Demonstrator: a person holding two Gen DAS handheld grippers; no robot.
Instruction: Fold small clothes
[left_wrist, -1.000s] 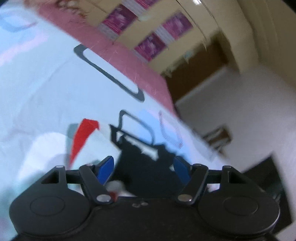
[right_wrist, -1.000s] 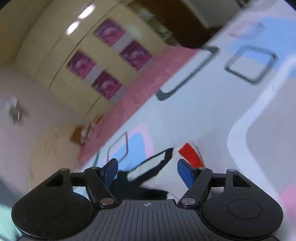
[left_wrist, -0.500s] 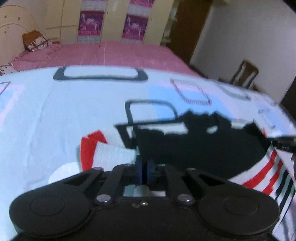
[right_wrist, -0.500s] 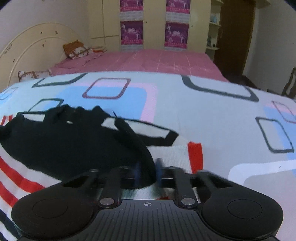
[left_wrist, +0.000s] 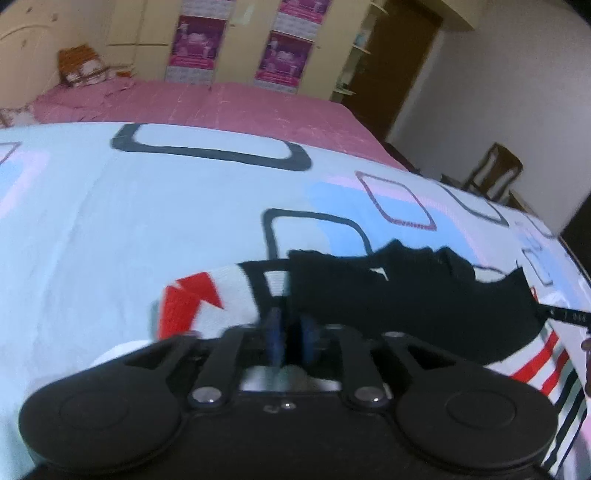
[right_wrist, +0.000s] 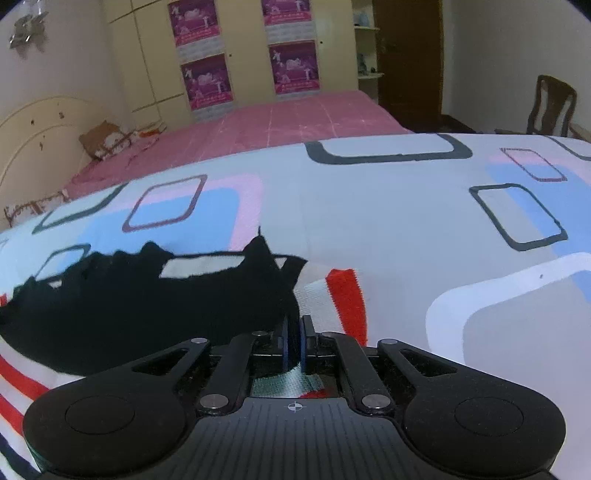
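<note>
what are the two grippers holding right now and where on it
Both pinch the striped garment by its black part: the left gripper near the sleeve with the red band, the right gripper at the opposite sleeve end.

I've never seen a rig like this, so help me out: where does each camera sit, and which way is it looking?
Left wrist: on the left gripper, looking along its blue pads down over the garment on the bedsheet; only the gripper shows.
Right wrist: on the right gripper, facing the same way; only the gripper shows.
Shared: garment, pink bed, wardrobe, chair.
</note>
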